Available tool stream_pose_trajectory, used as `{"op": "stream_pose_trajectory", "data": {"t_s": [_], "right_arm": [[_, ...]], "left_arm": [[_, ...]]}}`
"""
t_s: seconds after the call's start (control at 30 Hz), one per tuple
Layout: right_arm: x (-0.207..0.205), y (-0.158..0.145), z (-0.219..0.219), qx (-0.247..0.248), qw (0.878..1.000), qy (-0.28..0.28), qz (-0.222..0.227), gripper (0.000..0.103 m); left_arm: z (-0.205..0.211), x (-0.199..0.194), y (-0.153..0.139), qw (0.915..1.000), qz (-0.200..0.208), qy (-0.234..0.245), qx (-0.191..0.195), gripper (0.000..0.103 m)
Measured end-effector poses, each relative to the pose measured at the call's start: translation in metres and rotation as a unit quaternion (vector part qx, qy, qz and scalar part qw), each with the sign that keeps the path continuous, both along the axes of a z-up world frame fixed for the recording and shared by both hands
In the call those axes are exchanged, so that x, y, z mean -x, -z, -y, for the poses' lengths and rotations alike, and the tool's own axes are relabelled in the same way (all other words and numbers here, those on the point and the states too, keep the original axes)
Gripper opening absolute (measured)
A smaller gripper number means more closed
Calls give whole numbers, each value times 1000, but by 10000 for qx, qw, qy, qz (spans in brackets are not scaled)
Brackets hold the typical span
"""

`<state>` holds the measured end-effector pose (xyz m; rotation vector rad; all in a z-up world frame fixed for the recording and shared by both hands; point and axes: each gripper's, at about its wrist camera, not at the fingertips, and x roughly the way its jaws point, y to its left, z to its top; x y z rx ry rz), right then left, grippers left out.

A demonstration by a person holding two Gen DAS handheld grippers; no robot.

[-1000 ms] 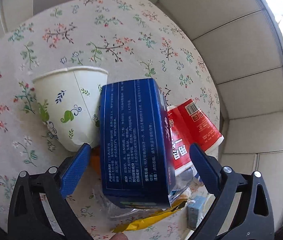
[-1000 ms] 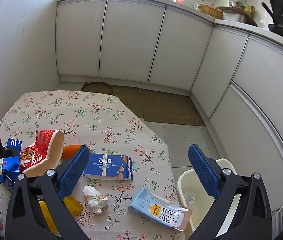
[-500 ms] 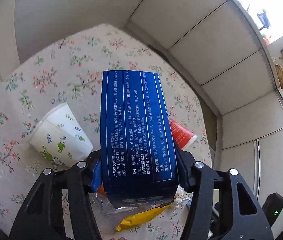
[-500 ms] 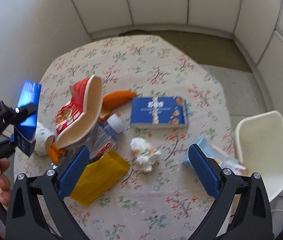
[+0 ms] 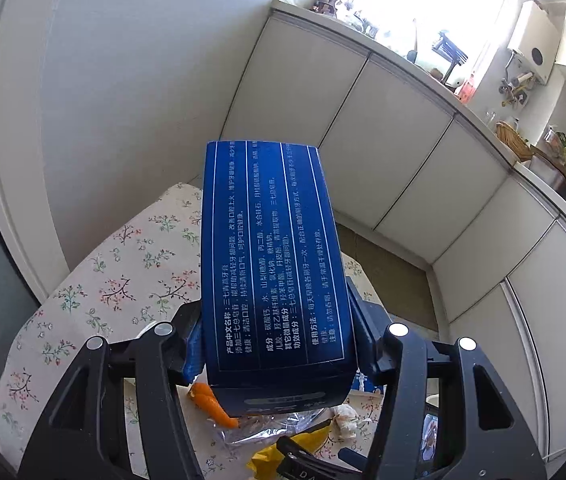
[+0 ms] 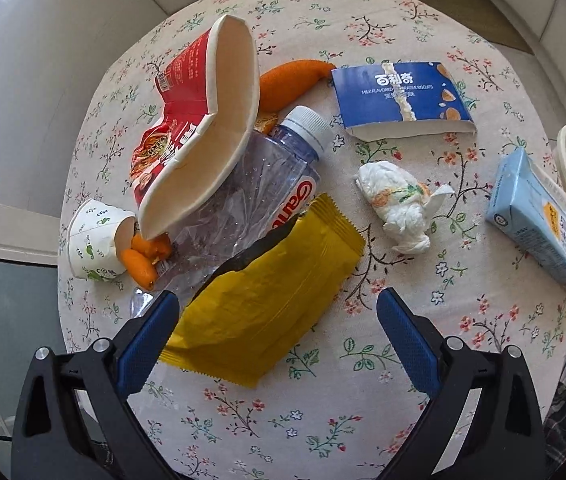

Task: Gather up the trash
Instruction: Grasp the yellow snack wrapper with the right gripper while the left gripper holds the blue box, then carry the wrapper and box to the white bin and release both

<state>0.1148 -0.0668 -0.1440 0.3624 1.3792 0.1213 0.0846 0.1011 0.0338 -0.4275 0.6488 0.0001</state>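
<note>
Left tongs (image 5: pixel 277 344) clamp blue box (image 5: pixel 271 248) above table edge (image 5: pixel 95 256).

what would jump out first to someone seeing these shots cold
The dark blue box fills the left wrist view, clamped in the left gripper and lifted above the table. In the right wrist view, the open right gripper hovers over a yellow wrapper, beside a crushed red noodle cup lying on a clear bottle.

We saw daylight blown out white at the window (image 5: pixel 423 12), with glare on the wall (image 5: pixel 123 80). The surface (image 6: pixel 403 240) was evenly bright, its shadows soft. Fisheye bent cabinet lines; black vignette ringed both sharp views.
</note>
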Motion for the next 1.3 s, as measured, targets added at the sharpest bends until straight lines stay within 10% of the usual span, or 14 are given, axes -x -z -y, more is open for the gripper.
{"op": "stream_pose_trajectory", "data": {"t_s": [0.1,0.27,0.5,1.3], "right_arm": [[-4,10,-3,-20,9999,49,-100,91],[-4,22,2,-411,9989,-59,-207,38],[3,13,9,-611,9979,-195,-32,16],[7,-106,60,-561,9784,46,1989,13]], "left_arm": [[-3,-2,4,10000,-78,-9,30,55],[-11,3,4,9999,-74,-70,47,55],[-14,1,10,9995,-276,-147,48,55],[4,-4,11,9998,-198,21,-49,55]]}}
